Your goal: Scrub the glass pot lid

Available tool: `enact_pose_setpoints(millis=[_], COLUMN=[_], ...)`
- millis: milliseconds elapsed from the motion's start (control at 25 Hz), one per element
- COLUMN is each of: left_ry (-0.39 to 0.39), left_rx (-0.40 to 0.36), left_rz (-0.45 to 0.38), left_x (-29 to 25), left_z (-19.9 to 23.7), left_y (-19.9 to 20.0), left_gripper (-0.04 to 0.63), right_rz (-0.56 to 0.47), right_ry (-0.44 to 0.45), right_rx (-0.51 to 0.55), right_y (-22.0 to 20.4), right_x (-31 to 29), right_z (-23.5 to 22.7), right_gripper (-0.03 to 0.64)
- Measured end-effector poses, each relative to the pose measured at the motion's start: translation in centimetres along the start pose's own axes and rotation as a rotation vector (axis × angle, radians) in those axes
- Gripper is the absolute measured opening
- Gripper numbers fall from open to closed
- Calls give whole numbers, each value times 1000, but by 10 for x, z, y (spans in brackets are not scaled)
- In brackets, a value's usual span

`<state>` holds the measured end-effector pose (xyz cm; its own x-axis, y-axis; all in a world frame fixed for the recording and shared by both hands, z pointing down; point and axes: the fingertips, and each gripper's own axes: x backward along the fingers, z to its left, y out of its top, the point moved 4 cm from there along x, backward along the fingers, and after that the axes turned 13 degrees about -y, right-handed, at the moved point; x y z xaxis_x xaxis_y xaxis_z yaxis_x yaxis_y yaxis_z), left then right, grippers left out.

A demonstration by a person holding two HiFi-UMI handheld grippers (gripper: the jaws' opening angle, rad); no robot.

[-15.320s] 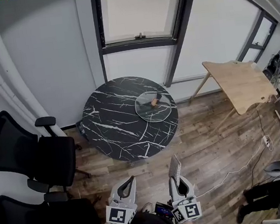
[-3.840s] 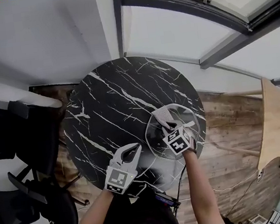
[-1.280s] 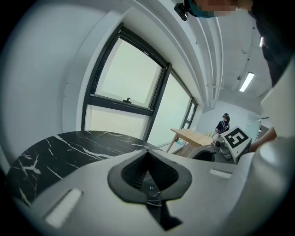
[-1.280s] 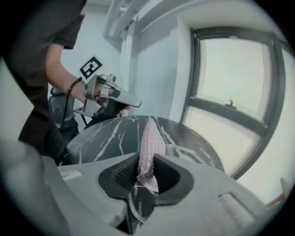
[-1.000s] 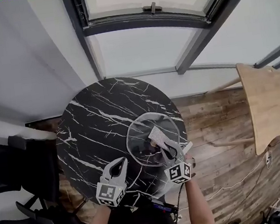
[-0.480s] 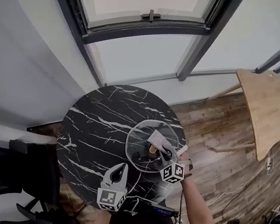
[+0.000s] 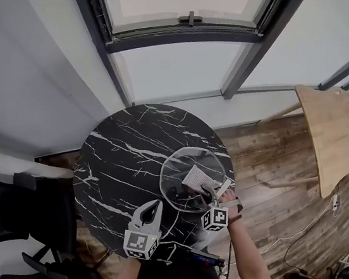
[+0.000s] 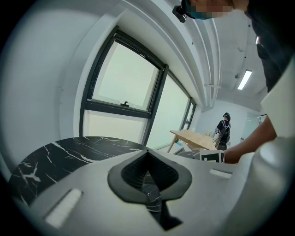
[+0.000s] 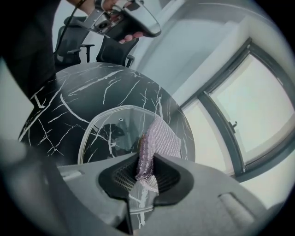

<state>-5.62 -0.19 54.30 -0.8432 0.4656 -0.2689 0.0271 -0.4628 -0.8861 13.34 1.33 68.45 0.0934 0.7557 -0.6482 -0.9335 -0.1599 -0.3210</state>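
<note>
A clear glass pot lid point(image 7: 194, 178) lies on the right part of the round black marble table point(image 7: 121, 168). My right gripper point(image 7: 206, 197) is shut on a silvery mesh scrub cloth point(image 7: 197, 178) that rests on top of the lid. In the right gripper view the scrub cloth point(image 9: 159, 140) stands up from the shut jaws over the lid point(image 9: 115, 133). My left gripper point(image 7: 150, 213) hovers over the table's near edge, left of the lid, shut and empty. Its shut jaws point(image 8: 148, 171) show only tabletop behind them.
Black office chairs point(image 7: 11, 208) stand to the left of the table. A wooden table point(image 7: 333, 134) is off to the right on the plank floor. A wall with a dark-framed window point(image 7: 177, 14) lies beyond the marble table. A person point(image 8: 225, 129) stands far off.
The right gripper with the scrub cloth has shifted slightly nearer and rightward over the lid. The left gripper has stayed shut by the table's near edge.
</note>
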Motion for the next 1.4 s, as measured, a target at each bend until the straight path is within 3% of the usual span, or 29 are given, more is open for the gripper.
enact_pose_setpoints(millis=[280, 600, 720, 800, 880, 1000, 1120, 1280, 1400], left_ry=[4, -3, -3, 12, 24, 30, 54, 156, 134], left_rx=[14, 13, 7, -11, -24, -11, -22, -212, -288], left_rz=[2, 5, -4, -23, -26, 1, -26, -130, -208], left_x=[11, 11, 13, 17, 18, 22, 26, 33, 37], left_z=[8, 8, 7, 5, 5, 1, -2, -16, -42], left_y=[-3, -3, 1, 4, 4, -1, 12, 59, 100], left_gripper=[2, 2, 2, 2, 2, 2, 2, 2, 2], right_rz=[1, -5, -34, -102, -194, -290, -365, -464, -501], right_ry=[132, 320, 418, 491, 509, 329, 98, -109, -234], right_rx=[-61, -238, -387, -571, -762, -957, -1064, -1156, -1179], right_y=[15, 23, 30, 38, 46, 55, 66, 80, 93], right_x=[10, 17, 25, 34, 43, 64, 87, 118, 152], right_z=[20, 37, 44, 38, 22, -11, -58, -117, -149], right_gripper=[78, 78, 78, 78, 74, 75, 75, 74, 75])
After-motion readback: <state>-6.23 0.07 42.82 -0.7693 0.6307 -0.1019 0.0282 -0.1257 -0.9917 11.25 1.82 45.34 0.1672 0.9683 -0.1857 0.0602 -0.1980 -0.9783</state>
